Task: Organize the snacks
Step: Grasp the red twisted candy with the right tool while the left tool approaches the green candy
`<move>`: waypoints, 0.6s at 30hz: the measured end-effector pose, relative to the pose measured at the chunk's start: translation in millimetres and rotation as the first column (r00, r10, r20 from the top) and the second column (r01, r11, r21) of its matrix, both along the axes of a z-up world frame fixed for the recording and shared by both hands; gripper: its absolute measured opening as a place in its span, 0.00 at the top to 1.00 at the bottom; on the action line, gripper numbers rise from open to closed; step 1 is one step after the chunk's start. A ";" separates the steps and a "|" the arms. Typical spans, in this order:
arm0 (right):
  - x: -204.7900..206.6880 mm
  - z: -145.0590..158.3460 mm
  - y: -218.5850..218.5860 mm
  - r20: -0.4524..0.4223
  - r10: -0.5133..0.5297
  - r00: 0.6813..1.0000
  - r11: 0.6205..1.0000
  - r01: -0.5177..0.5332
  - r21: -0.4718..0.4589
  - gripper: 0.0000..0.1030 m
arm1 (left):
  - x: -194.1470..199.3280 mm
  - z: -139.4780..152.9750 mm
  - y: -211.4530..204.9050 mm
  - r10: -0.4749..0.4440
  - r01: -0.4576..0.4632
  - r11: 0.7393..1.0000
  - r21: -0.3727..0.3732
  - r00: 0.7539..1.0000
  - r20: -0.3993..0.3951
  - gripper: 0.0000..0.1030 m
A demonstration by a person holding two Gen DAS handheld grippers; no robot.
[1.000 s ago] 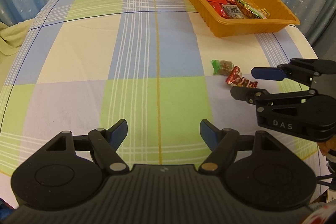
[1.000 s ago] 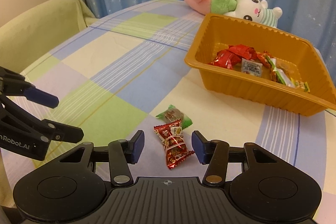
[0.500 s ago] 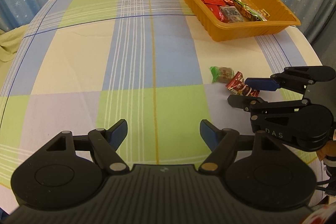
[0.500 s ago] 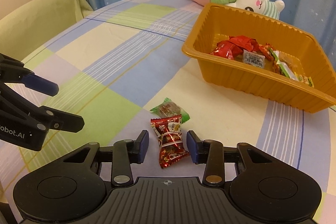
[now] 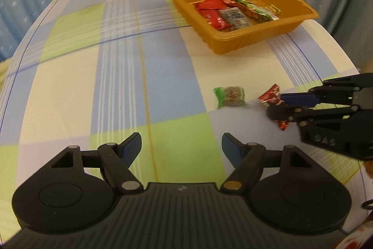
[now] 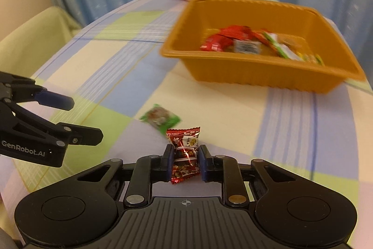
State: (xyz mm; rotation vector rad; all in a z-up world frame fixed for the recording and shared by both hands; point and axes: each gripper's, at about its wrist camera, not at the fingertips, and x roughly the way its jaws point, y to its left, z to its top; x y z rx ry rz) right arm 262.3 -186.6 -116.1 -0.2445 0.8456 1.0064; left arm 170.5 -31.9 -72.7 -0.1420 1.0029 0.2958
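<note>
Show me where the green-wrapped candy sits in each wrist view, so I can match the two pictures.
Left wrist view: the green-wrapped candy lies right of centre on the tablecloth, left of the red-wrapped candy pinched by the right gripper.
Right wrist view: the green-wrapped candy lies left of centre, just beyond the red-wrapped candy.
Shared landmark: the orange tray, beyond both candies in each view.

Warm dim light, motion blur, fisheye
</note>
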 end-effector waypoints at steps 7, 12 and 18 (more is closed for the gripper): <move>15.9 0.8 -34.6 -0.056 -0.144 0.988 0.989 0.145 0.010 0.78 | 28.5 -11.0 -12.0 -0.121 0.121 0.991 0.059 0.993 -0.001 0.28; 22.6 3.6 -52.9 -0.072 -0.205 0.976 0.978 0.206 0.015 0.78 | 45.9 -17.1 -17.5 -0.166 0.165 0.983 0.084 0.986 0.007 0.28; 28.6 7.5 -66.4 -0.082 -0.240 0.967 0.970 0.243 0.030 0.79 | 64.7 -23.2 -16.9 -0.191 0.189 0.975 0.119 0.982 0.004 0.30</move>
